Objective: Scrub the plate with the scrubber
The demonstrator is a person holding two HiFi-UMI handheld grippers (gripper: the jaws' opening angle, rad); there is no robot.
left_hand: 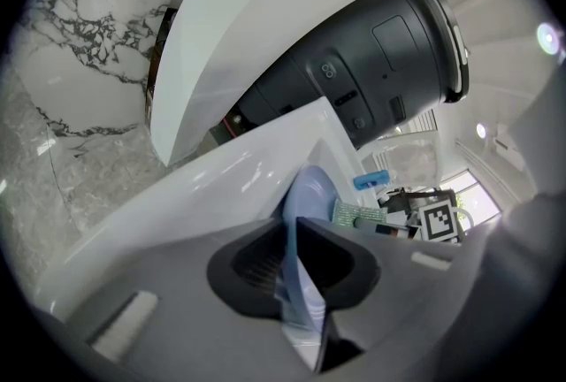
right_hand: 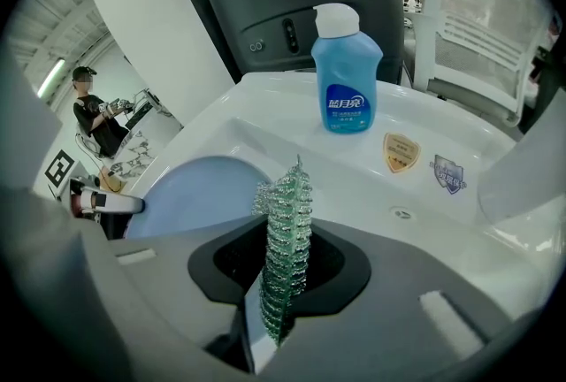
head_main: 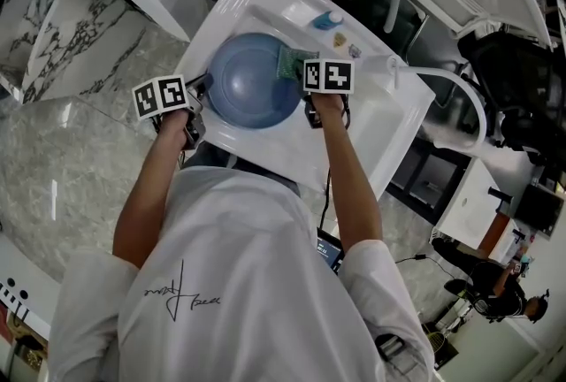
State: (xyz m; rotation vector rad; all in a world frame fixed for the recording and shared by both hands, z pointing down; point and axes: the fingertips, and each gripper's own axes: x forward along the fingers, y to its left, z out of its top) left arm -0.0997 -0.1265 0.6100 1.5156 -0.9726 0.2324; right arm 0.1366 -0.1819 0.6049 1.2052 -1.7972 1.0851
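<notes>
Left gripper (left_hand: 294, 270) jaws clamp the rim of a blue plate (head_main: 252, 80); right gripper (right_hand: 279, 283) jaws pinch a green scrubber (right_hand: 285, 212) at the plate's opposite edge, over a white sink (head_main: 389, 128).

Plate (head_main: 252, 80): smooth blue, soft sheen. Scrubber (right_hand: 285, 239): green glittery mesh, rough. Sink (head_main: 402, 119): white, glossy, smooth. Bottle (right_hand: 347, 75): translucent blue plastic, glossy, opaque white cap. Floor (head_main: 71, 168): polished grey veined stone, reflective.
</notes>
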